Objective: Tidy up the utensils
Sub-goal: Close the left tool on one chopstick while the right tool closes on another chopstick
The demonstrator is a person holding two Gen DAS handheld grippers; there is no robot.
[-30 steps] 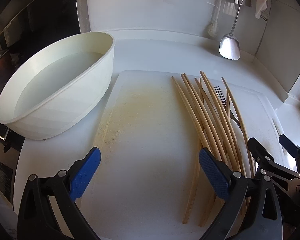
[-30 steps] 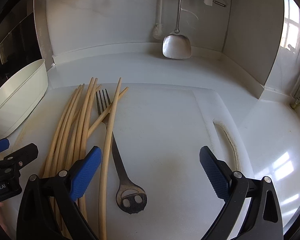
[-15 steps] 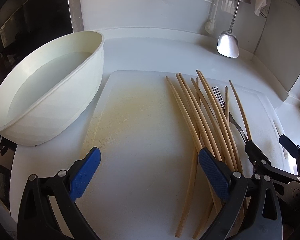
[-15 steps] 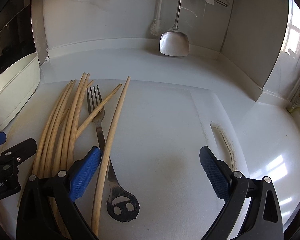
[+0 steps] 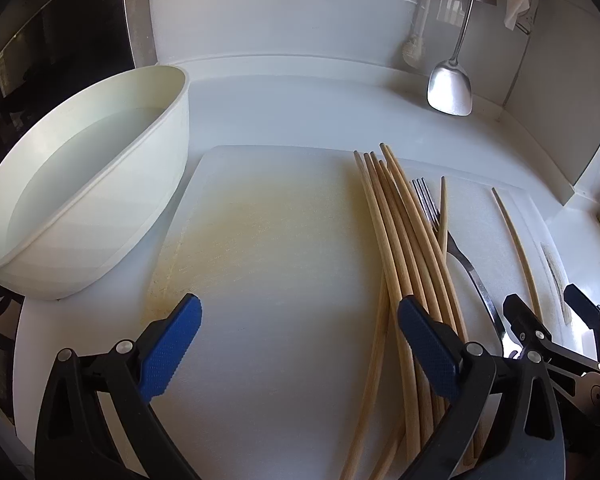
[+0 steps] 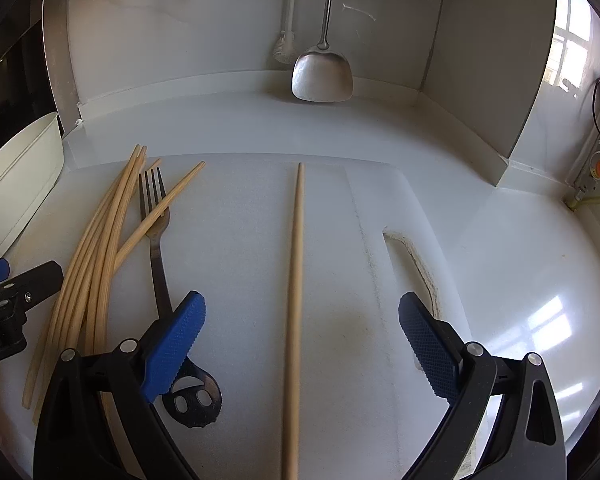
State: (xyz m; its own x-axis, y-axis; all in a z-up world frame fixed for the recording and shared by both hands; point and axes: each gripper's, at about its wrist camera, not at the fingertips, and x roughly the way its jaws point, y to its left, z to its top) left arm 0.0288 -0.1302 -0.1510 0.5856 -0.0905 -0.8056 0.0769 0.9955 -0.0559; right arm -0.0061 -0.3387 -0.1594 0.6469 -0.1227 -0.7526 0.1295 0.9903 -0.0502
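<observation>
Lying on a white cutting board (image 6: 236, 264), one wooden chopstick (image 6: 294, 292) sits apart from the rest, running lengthwise between the spread blue pads of the right tool (image 6: 302, 344), which is released and grasps nothing. To its left, a bundle of chopsticks (image 6: 100, 248) fans out, one stick crossing over the neck of a metal fork (image 6: 158, 248); the fork's pierced handle end lies just beside the right tool's left pad (image 6: 174, 350). In the left wrist view, the left tool (image 5: 300, 354) is likewise released, its pads wide apart over bare board (image 5: 268, 264); the bundle (image 5: 404, 248) passes under its right pad (image 5: 428, 350), though contact cannot be judged. The fork (image 5: 456, 256) lies just right of the bundle, and the lone chopstick (image 5: 518, 248) lies farther right, near the right tool (image 5: 552, 320). A white tub (image 5: 80, 184) holding water stands on the worktop (image 5: 300, 112) left of the board. A metal spatula (image 6: 322, 72) hangs against the back wall.
</observation>
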